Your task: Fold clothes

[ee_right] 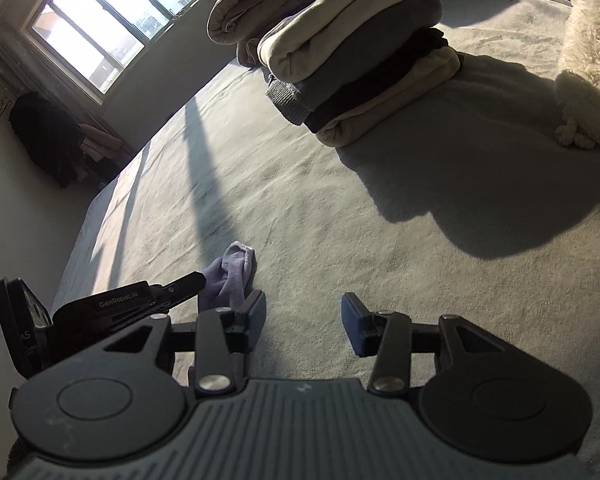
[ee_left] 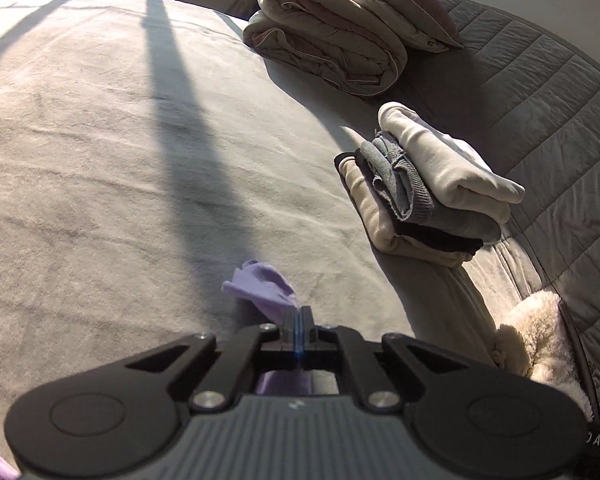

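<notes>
The left tongs [ee_left: 300,312] were clamped on the lilac garment [ee_left: 262,280] just above the bed [ee_left: 100,160], which hung immediately left of the wide-open, empty right tongs [ee_right: 304,320].

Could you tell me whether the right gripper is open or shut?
Open: the right gripper has its blue pads well apart, with bare bedsheet between them.

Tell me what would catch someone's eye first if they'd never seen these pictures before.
Probably the small purple cloth pinched in the left gripper, whose jaws are shut on it low over the grey bed. Next, the neat stack of folded clothes off to the right on the bed, with a rolled beige quilt behind it. The right gripper hangs open beside the cloth, and a bright window throws long shadows across the bed.
</notes>
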Action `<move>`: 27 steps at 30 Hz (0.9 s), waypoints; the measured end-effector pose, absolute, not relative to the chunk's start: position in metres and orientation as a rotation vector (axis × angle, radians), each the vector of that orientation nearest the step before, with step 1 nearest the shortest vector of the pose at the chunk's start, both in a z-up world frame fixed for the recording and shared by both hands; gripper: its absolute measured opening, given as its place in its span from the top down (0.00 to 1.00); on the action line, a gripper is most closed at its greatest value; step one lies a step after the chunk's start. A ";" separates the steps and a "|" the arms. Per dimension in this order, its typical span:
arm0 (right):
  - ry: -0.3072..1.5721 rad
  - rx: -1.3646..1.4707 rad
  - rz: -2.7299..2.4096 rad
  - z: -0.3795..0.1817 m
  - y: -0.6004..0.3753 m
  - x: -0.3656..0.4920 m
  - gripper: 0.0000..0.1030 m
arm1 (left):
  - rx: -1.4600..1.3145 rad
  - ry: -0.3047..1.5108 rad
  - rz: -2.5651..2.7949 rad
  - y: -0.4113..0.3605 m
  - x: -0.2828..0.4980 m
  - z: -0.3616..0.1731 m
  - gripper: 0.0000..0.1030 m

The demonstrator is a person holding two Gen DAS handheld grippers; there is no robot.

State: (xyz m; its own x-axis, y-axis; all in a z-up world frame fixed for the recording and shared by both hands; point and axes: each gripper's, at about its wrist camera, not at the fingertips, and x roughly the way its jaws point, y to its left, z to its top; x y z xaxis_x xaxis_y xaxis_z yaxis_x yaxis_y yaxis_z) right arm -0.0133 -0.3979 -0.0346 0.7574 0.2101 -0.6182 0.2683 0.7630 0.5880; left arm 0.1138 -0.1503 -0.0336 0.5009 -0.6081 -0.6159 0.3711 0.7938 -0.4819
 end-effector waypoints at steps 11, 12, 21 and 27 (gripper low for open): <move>0.717 0.855 -0.050 -0.038 -0.427 -0.026 0.55 | -0.212 0.777 -0.837 -0.178 0.048 0.013 1.00; 0.715 0.852 -0.051 -0.037 -0.428 -0.028 0.54 | -0.202 0.768 -0.861 -0.180 0.040 0.016 1.00; 0.715 0.868 -0.071 -0.041 -0.448 -0.048 0.54 | -0.108 0.774 -1.058 -0.201 -0.028 0.018 1.00; 0.730 0.869 -0.058 -0.046 -0.458 -0.064 0.54 | -0.031 0.819 -1.119 -0.209 -0.075 -0.002 1.00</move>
State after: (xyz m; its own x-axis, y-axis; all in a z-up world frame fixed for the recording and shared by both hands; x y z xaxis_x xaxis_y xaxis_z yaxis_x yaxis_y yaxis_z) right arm -0.0635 -0.4579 -0.0458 0.7596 0.2382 -0.6052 0.3307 0.6598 0.6748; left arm -0.0748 -0.2088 -0.0020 0.1828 -0.8042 -0.5656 0.7823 0.4674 -0.4118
